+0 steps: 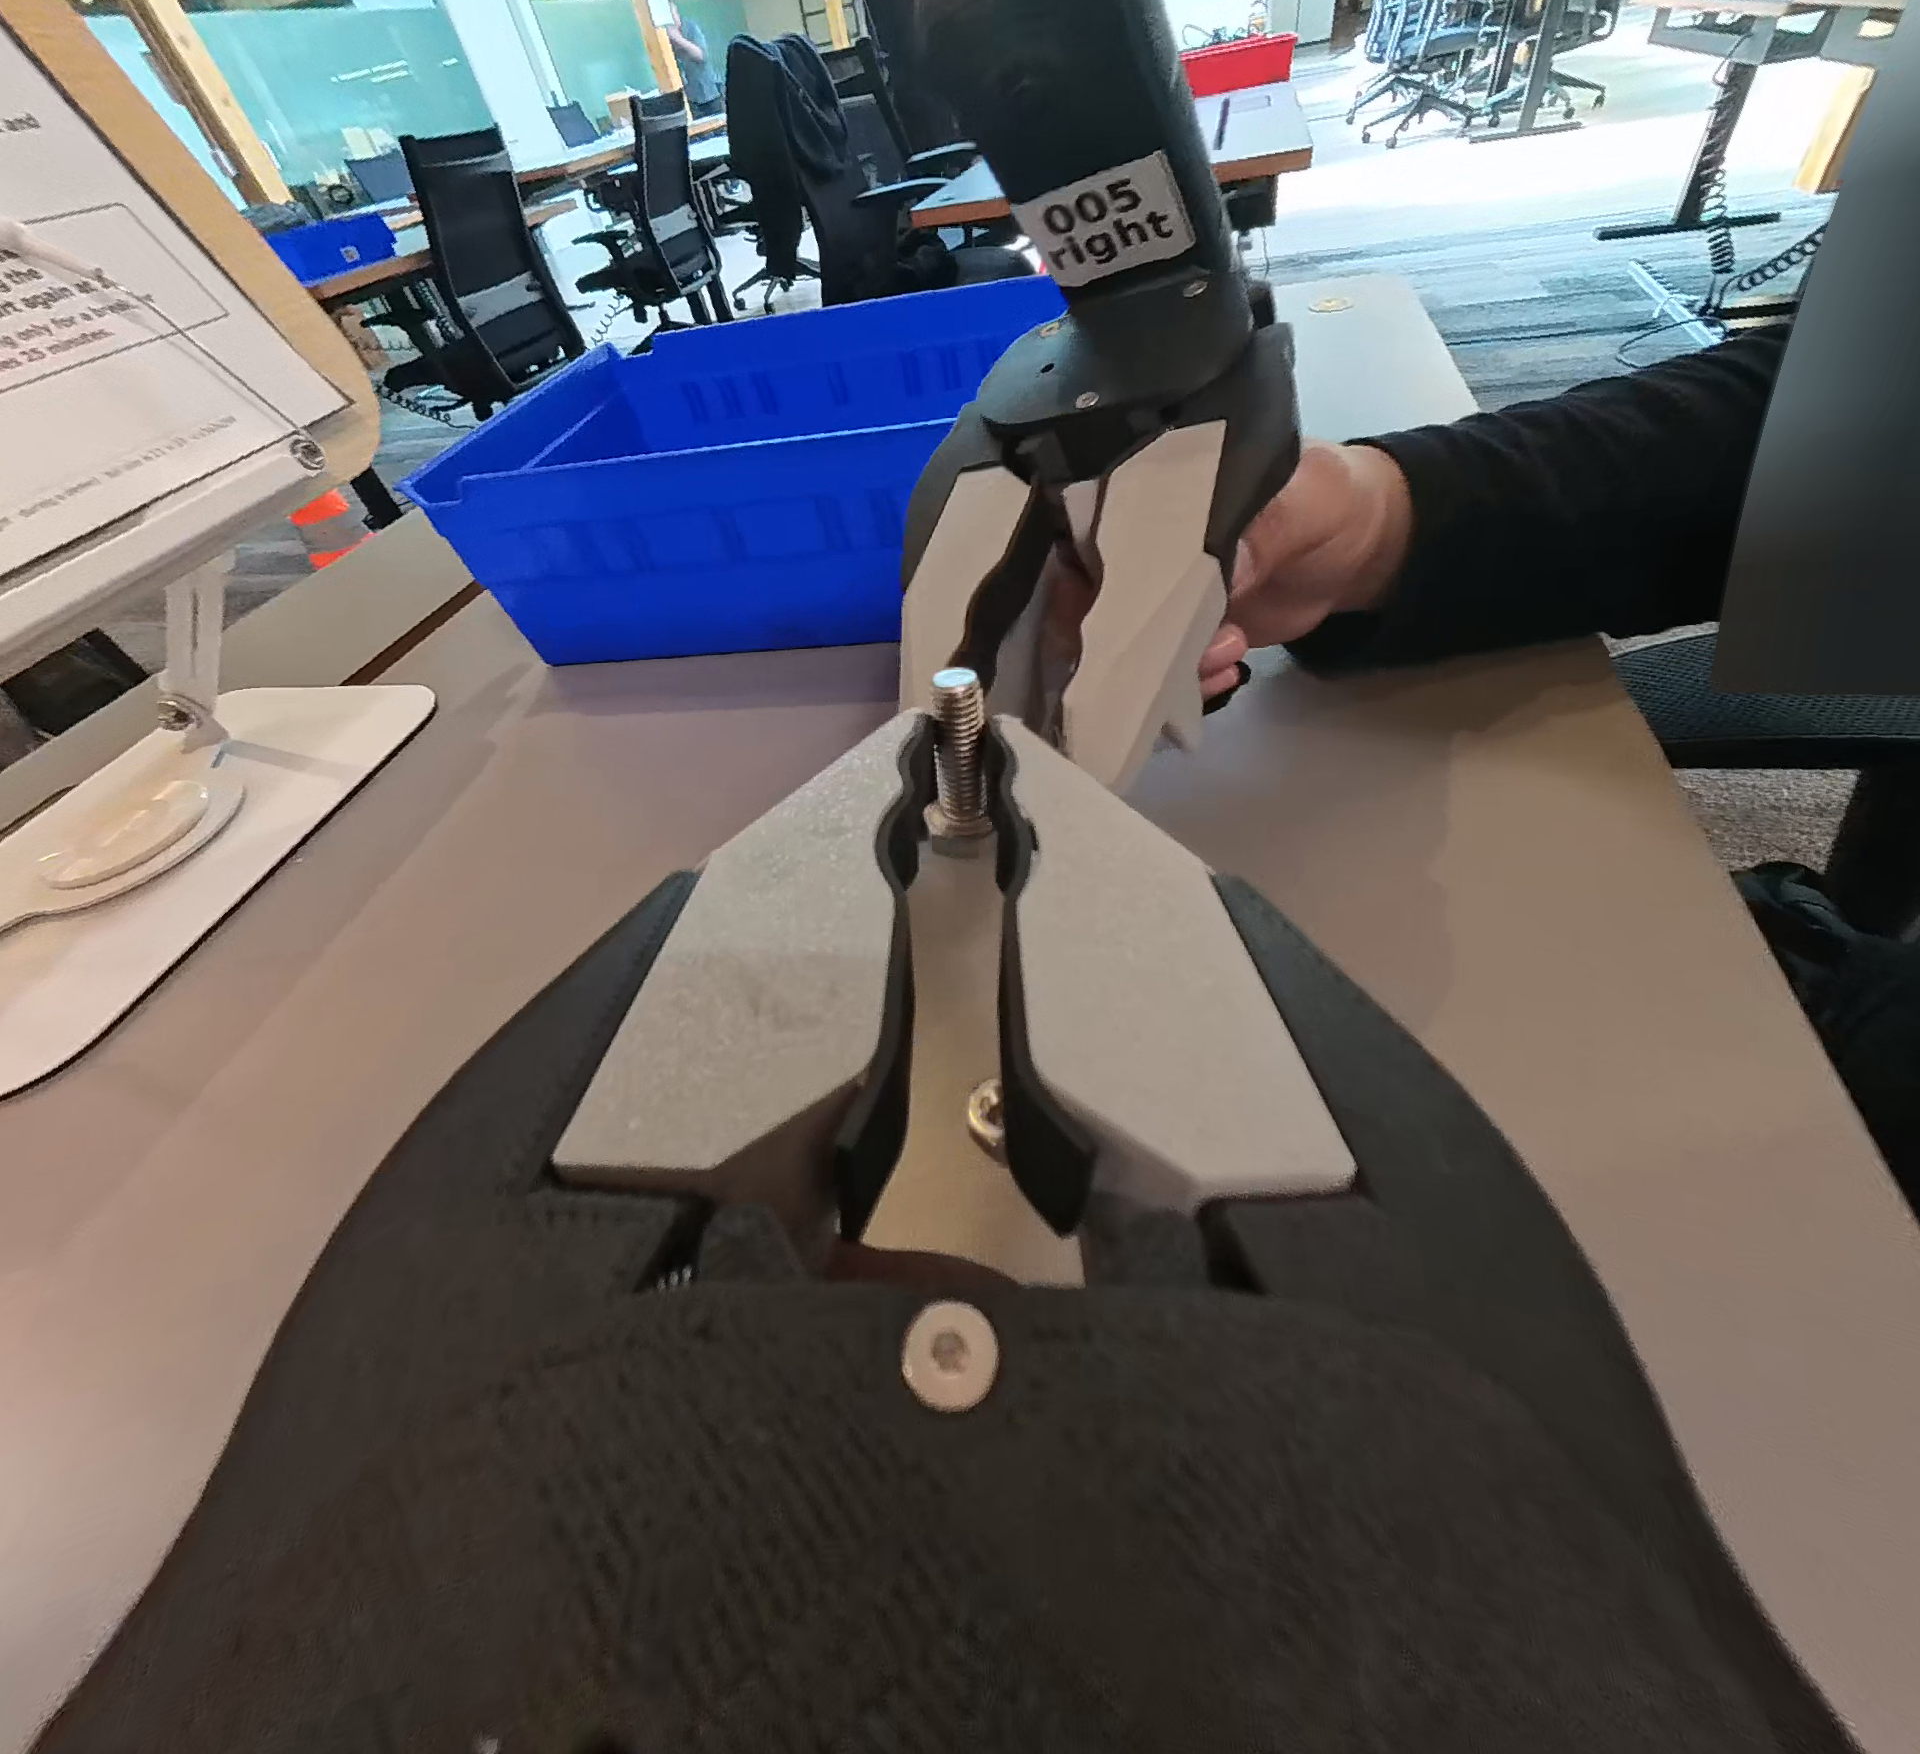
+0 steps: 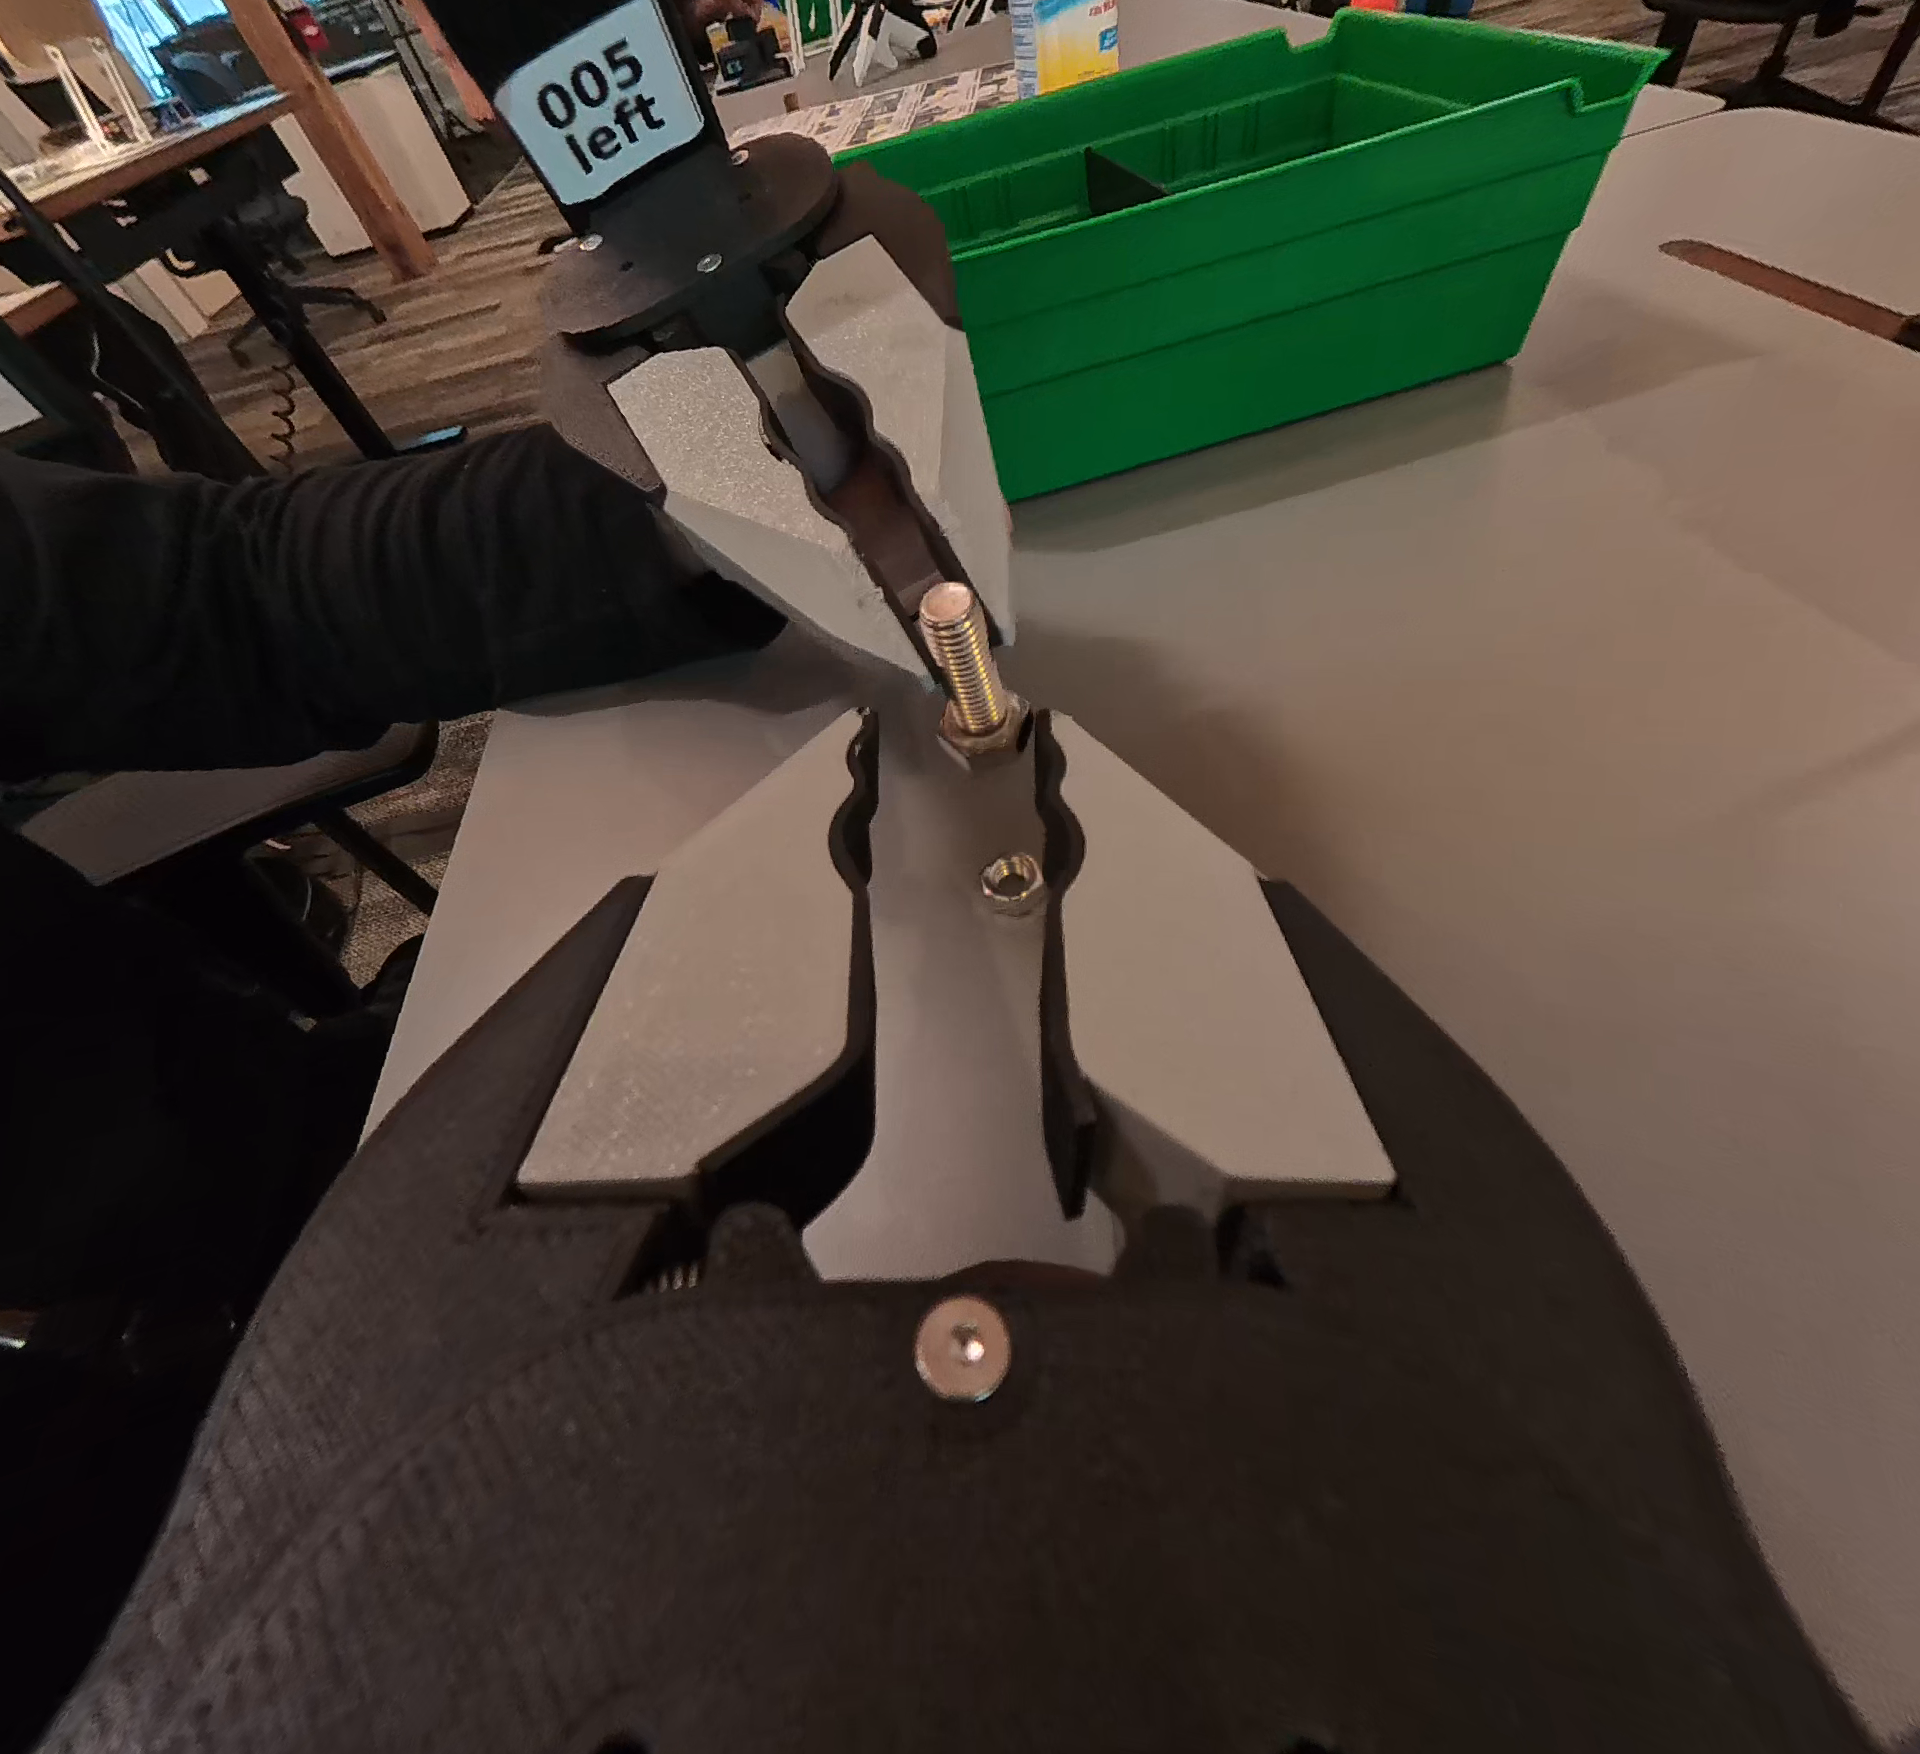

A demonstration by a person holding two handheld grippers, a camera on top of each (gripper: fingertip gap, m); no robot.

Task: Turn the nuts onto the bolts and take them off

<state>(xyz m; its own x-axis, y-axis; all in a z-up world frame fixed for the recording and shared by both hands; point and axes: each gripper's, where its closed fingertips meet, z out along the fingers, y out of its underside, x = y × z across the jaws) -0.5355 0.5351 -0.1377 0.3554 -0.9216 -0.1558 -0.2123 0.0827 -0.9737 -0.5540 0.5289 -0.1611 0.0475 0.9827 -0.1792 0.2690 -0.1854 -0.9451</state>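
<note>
Left tool (image 1: 958, 748): I clamp it on the bolt (image 1: 957, 748), shank upright, head resting down on the grey surface (image 1: 623, 821). Right tool (image 2: 951, 738): parted, gripping nothing, tips flanking the nut (image 2: 982, 736) threaded low on that bolt. Second nut (image 2: 1013, 881): loose on the surface between my right fingers. Handling note, as I judge it: close squarely on the flats, turn gently, keep the bolt steady.

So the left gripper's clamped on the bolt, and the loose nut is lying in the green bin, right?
Not quite. The left gripper does clamp the bolt, but the loose nut lies on the table, between the right gripper's fingers, as the right wrist view shows; the green bin stands farther back.
</note>
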